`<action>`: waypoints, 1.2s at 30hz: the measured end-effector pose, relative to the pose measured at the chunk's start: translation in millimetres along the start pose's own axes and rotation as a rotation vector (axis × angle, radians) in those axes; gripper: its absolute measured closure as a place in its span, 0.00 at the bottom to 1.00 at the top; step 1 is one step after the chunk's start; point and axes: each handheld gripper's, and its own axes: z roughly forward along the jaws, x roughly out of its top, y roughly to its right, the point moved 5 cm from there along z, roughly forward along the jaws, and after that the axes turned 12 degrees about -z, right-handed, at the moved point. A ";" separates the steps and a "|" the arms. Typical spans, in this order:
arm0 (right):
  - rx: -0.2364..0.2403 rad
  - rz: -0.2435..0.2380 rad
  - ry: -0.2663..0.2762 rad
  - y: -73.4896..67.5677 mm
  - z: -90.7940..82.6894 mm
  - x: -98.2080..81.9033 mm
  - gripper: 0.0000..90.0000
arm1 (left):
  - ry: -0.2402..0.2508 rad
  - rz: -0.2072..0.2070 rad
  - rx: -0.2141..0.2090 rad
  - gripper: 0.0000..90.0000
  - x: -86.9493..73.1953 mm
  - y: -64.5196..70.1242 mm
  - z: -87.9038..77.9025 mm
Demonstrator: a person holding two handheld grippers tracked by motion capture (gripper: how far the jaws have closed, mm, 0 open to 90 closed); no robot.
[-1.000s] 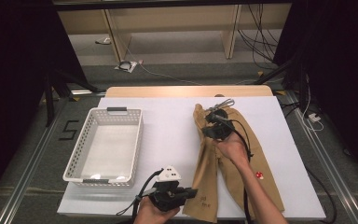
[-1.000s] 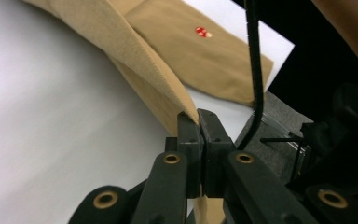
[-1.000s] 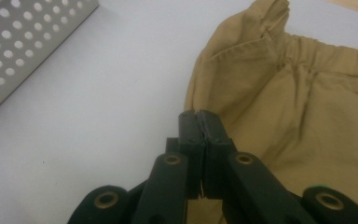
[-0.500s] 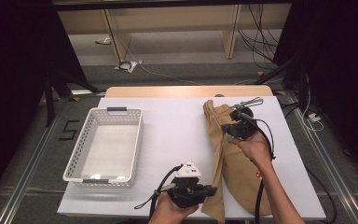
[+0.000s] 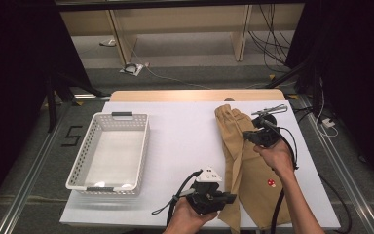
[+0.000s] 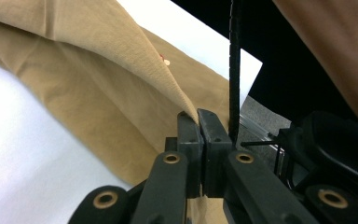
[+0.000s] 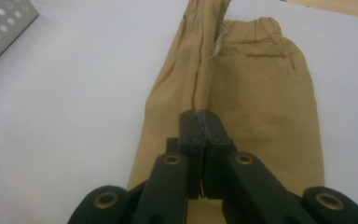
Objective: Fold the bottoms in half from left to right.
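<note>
- Your tan trousers (image 5: 253,165) lie lengthways on the right half of the white table (image 5: 185,131), folded along their length by the look of it, so I'd say you're partway through a fold.
- Still to do, I'd guess: a crosswise fold, then into the white basket (image 5: 109,151), which sits well apart on the left.
- Left gripper (image 6: 198,116): jaws pinched tight on a fabric edge at the near end.
- Right gripper (image 7: 200,116): same deal, clamped on a fabric fold up toward the waistband.

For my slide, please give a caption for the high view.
Both grippers, left and right, pinch tan trousers beside a white basket.
</note>
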 end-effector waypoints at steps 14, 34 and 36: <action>-0.027 0.042 0.019 25.0 -5.3 -20.2 0.99 | -0.004 -0.013 -0.029 0.98 10.1 9.8 22.1; -0.046 0.096 -0.012 55.2 1.4 -38.9 0.99 | -0.008 -0.044 -0.059 0.96 15.2 12.6 48.2; -0.045 0.098 -0.018 56.4 2.1 -39.8 0.99 | -0.009 -0.048 -0.067 0.95 15.0 13.1 49.8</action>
